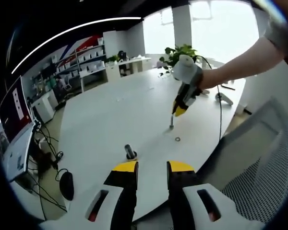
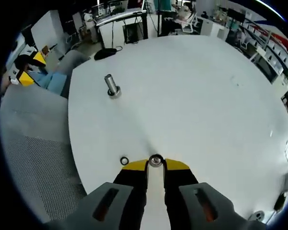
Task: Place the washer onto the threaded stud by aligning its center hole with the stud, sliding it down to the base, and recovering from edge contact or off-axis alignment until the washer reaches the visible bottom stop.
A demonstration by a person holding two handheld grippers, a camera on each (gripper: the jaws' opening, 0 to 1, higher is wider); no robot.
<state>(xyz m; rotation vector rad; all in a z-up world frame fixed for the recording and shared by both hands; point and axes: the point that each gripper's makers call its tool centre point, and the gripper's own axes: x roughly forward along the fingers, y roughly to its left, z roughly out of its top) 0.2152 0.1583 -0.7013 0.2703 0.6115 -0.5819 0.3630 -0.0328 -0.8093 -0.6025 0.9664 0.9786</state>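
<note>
My right gripper (image 2: 155, 165) pinches the upright silver threaded stud (image 2: 156, 160) between narrow yellow tips; the small dark ring washer (image 2: 124, 160) lies at 9 o'clock. My left gripper (image 1: 151, 166) hangs parted.

I see yellow-tipped black tongs (image 2: 155, 165), a white bench (image 2: 192, 96), a silver stud (image 2: 111, 85), and a dark washer (image 2: 124, 160).

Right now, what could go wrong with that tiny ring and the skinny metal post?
1. The right tool is right over the thin stud. If it comes down tilted, the small round piece at its tips might catch on the stud and jam.
2. A loose washer lies flat on the table just beside the tool. A bump could slide it away.
</note>
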